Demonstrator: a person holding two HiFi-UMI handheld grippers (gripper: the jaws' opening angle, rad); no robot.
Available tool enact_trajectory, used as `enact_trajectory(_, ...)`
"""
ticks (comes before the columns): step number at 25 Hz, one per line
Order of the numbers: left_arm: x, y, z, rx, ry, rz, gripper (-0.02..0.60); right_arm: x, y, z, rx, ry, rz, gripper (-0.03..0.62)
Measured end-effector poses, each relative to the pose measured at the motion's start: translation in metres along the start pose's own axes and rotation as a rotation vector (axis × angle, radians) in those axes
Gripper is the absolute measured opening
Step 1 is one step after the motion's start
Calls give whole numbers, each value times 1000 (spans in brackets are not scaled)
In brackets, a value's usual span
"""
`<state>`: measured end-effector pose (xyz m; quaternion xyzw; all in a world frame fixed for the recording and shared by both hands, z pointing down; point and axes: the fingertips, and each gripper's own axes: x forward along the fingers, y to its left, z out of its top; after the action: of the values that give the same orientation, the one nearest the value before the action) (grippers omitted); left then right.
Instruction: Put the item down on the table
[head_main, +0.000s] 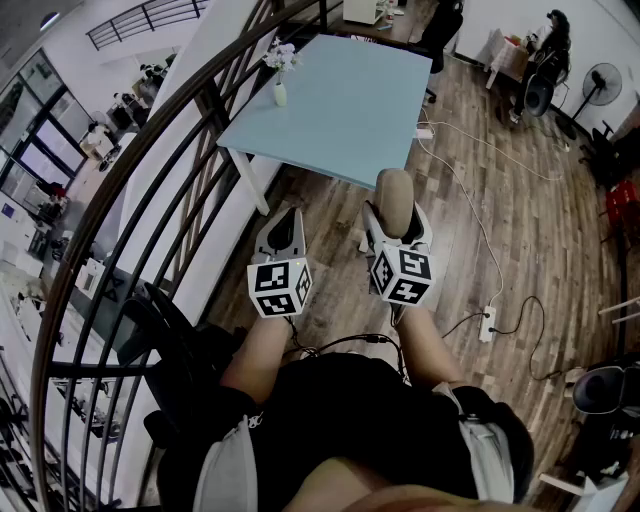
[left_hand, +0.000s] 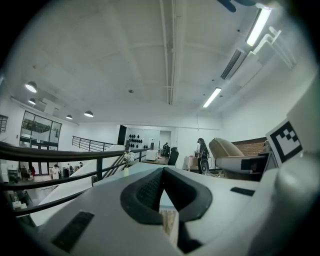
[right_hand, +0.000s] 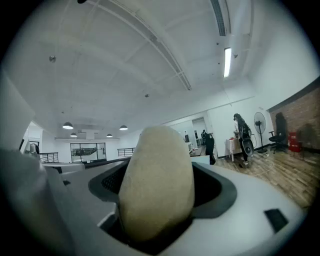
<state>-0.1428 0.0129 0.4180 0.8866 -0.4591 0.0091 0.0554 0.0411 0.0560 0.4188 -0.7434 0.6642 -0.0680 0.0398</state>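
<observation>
R gripper (head_main: 398, 222) jaws clamped the tan oval item (right_hand: 156, 180) mid-air, short of the blue tabletop (head_main: 340, 100), L gripper (head_main: 285, 222) jaws together, empty; item looked light, firm, prob. smooth, so grip low on its sides.

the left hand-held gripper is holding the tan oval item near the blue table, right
Not the left: the right hand-held gripper is holding the tan oval item near the blue table, as the right gripper view shows.
</observation>
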Motion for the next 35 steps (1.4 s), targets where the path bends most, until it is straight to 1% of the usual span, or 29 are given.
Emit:
enact_trajectory(6, 3, -8, -11, -3, 16, -10, 14, 0, -5, -2, -13, -4, 1, 391)
enact_trajectory(11, 1, -16, -8, 8, 16, -17, 14, -4, -5, 3, 12, -20, 18, 396)
enact_trajectory(16, 6, -28, -9, 16, 15, -21, 14, -4, -11, 7, 15, -28, 42, 396)
enact_trajectory(28, 21, -68, -9, 34, -6, -21, 14, -7, -42, 12, 16, -45, 67, 396)
enact_trajectory(35, 31, -81, -17, 22, -6, -20, 14, -3, -59, 7, 6, -37, 72, 396)
